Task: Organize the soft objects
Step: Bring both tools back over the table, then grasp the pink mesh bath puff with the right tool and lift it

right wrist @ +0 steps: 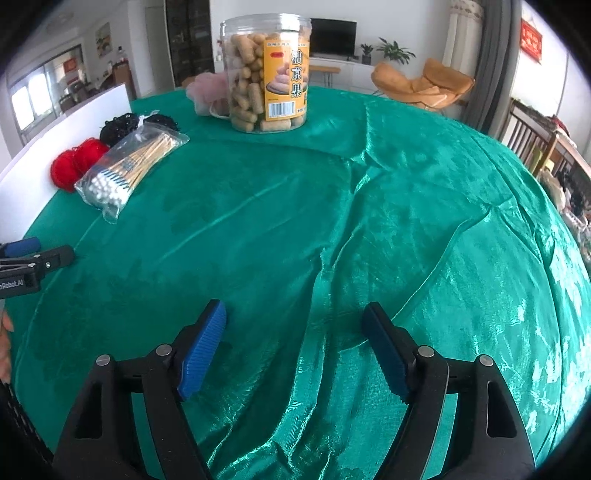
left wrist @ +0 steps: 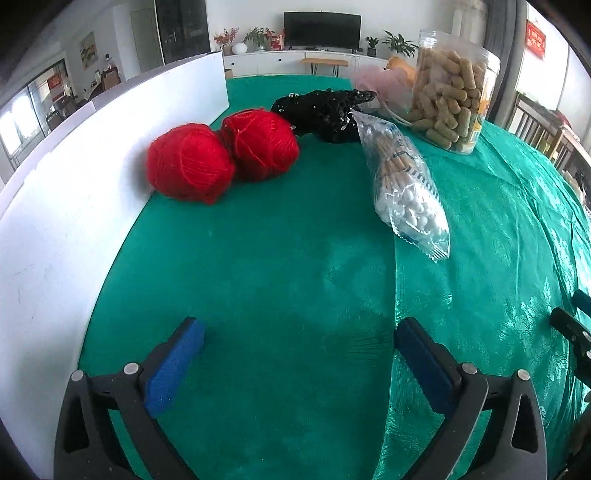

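Nearest the lens, I am holding the left gripper with its blue pads spread wide and nothing between them; it is hanging over bare green cloth. I am holding the right gripper likewise agape and empty, over a creased, glossy stretch of the same cloth.

Further out, I am inspecting the task's soft items. Two red yarn balls are lying side by side, touching, against the white board. I am judging them light, springy and compressible; a grip across the middle of one ball should hold, though loose strands may snag on the pads. Just beyond them a black sequinned item is lying limp; I am expecting it to sag and slip, so bunching it at its thickest part looks safest. Beside it a clear bag of cotton swabs is lying lengthways: light, but the film looks slippery and the sticks inside stiff, so I am favouring a pinch across the bundled sticks. A pink mesh puff is sitting behind the jar, partly hidden.

The plastic jar of snacks is standing upright, rigid, and I am judging it no soft item.

Beyond the table I am seeing a living room: a television, potted plants, an orange chair.
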